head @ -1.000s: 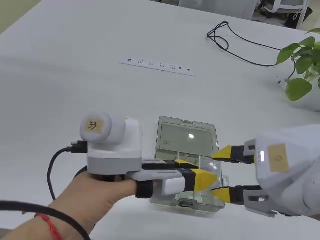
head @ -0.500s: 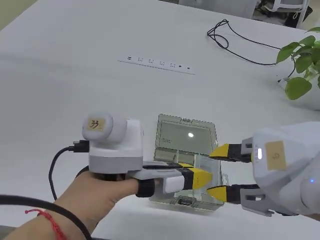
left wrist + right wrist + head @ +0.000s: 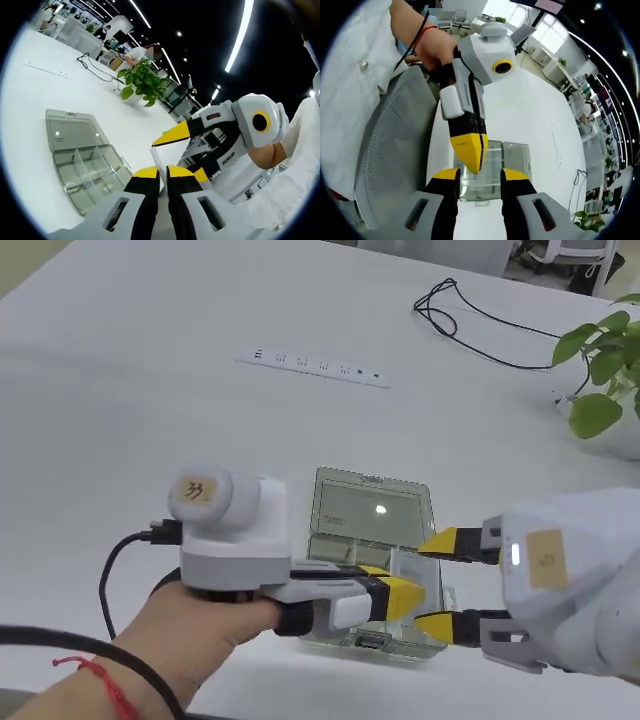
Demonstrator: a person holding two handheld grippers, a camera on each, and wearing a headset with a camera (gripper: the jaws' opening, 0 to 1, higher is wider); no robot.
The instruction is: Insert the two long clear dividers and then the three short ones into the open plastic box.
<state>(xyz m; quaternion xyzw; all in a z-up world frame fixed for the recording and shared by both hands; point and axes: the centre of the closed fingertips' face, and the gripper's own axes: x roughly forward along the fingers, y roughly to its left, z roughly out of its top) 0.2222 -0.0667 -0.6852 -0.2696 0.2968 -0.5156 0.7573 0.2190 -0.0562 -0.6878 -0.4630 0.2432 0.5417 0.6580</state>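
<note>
Your left claw (image 3: 400, 597) has barely moved in the last second. It stays pinched narrow on what looks like a clear divider (image 3: 156, 160), over the right end of the box (image 3: 335, 548). Your right claw (image 3: 420, 583) waits just beside it, wide and holding nothing. The box sits on the tabletop (image 3: 150, 390) with its lid flat behind it. Some dividers already stand inside, so I judge this piece is not yet seated. Line it up with its slots before lowering. Farther off lie a power strip (image 3: 315, 368) and a cable (image 3: 470, 320).
</note>
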